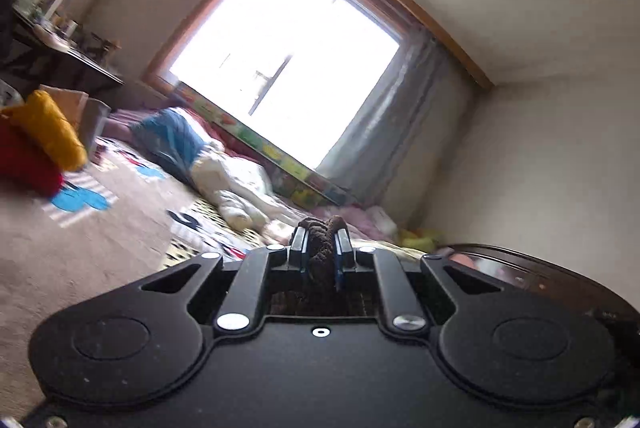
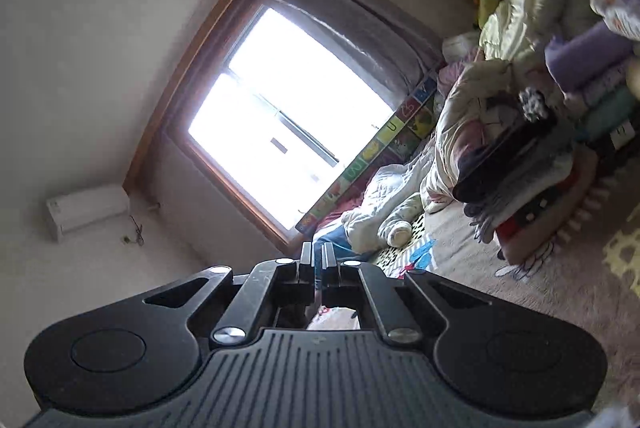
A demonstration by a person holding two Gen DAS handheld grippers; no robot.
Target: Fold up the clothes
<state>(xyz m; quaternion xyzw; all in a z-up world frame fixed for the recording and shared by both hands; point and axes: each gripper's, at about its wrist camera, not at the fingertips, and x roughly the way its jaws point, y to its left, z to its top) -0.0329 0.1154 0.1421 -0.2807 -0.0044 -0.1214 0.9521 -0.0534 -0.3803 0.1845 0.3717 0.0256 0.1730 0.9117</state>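
The folding looks to be mid-way at best: in the right wrist view a stack of folded clothes (image 2: 532, 184) sits at the right of the frame on the carpet (image 2: 480, 292), with looser bedding heaped behind it, so some pieces seem done, while one garment is in hand and not yet laid flat. That piece is a brown fuzzy garment (image 1: 320, 252), low in the centre of the left wrist view, pinched between the fingers of the left gripper (image 1: 320, 240); the jaws are drawn in tight on the cloth, which bulges above the tips and hangs down behind them out of sight. The right gripper (image 2: 317, 256), low centre of its own view, has its fingers nearly together with only a thin slit between, and I cannot tell whether any cloth lies in that slit. Both cameras tilt up toward the bright window (image 1: 288, 56), which suggests the garment is lifted clear of the carpet
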